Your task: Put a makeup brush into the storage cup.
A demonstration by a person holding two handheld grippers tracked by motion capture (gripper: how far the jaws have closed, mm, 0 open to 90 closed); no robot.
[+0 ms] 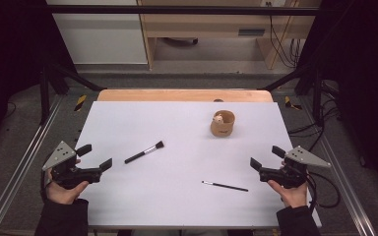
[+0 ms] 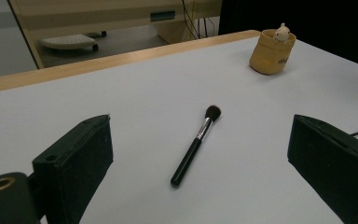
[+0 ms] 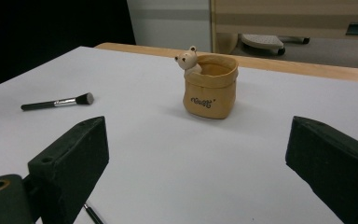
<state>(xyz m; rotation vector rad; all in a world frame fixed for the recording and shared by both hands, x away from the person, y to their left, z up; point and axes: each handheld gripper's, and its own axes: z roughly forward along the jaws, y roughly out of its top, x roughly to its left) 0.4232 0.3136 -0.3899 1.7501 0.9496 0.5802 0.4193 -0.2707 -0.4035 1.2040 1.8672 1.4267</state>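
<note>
a person seated at a white-topped bench [image 1: 177,196] holds a two-jaw tool in each hand, both released and grasping nothing. the left tool [image 1: 97,156] hovers at the near left edge of the bench, gripped by the left hand [image 1: 64,189], its jaws standing wide apart and aimed toward the middle of the surface. the right tool [image 1: 267,157] sits at the near right edge in the right hand [image 1: 289,191], its jaws likewise spread with only bare bench between them.

a black-handled makeup brush [image 1: 144,152] with a silver ferrule and dark bristles lies flat left of centre, bristles pointing away toward the far right; in the left gripper view the makeup brush [image 2: 196,144] lies ahead between the open jaws, apart from both. a thinner brush [image 1: 225,186] lies nearer the person, right of centre, close to the right tool but not touching it.

a small tan pot [image 1: 222,123] stands upright toward the far right of the bench, well apart from both brushes. in the right gripper view the pot [image 3: 210,88] shows a little bear figure [image 3: 187,60] perched at its rim and dark lettering on its side.
</note>
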